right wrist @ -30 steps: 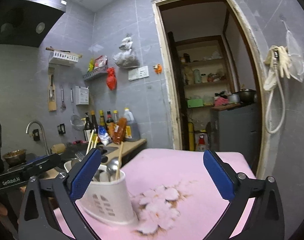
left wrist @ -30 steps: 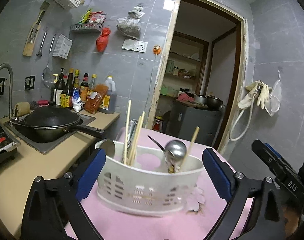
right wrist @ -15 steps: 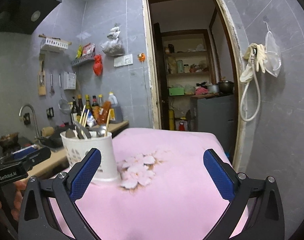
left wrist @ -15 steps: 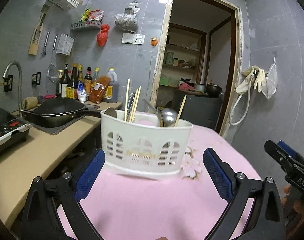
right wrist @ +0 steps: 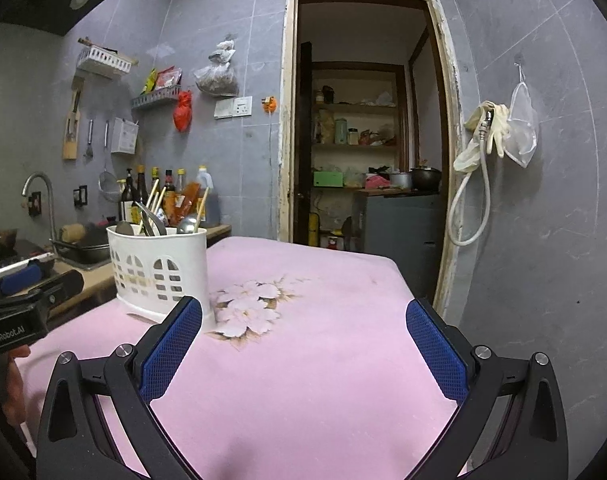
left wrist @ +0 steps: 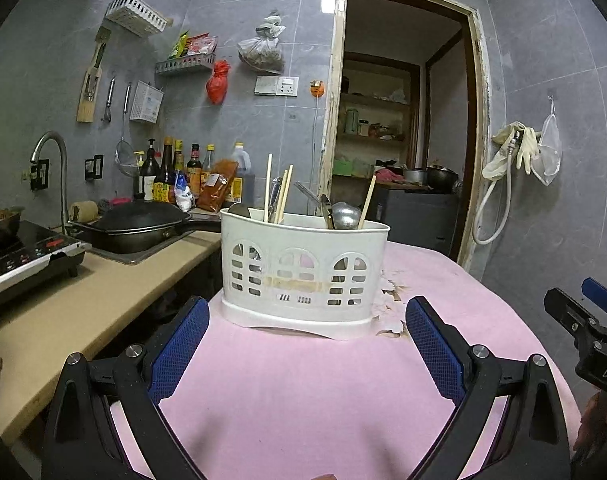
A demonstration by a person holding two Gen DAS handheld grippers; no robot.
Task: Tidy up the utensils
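The white slotted plastic utensil caddy (left wrist: 303, 276), holding wooden chopsticks (left wrist: 268, 188) and a steel ladle (left wrist: 345, 216), stood upright on the pink cloth-covered desk (left wrist: 303, 392), now wholly ahead of the left gripper (left wrist: 307, 344) rather than between its jaws as a second earlier. Both the left gripper and right gripper (right wrist: 303, 344) had jaws spread wide and empty; the caddy sat ahead-left of the right jaws.

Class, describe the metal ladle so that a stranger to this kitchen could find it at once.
Find the pink table and the white caddy on it. In its right end the ladle stands bowl up, the only rounded shiny head among thin wooden chopsticks.
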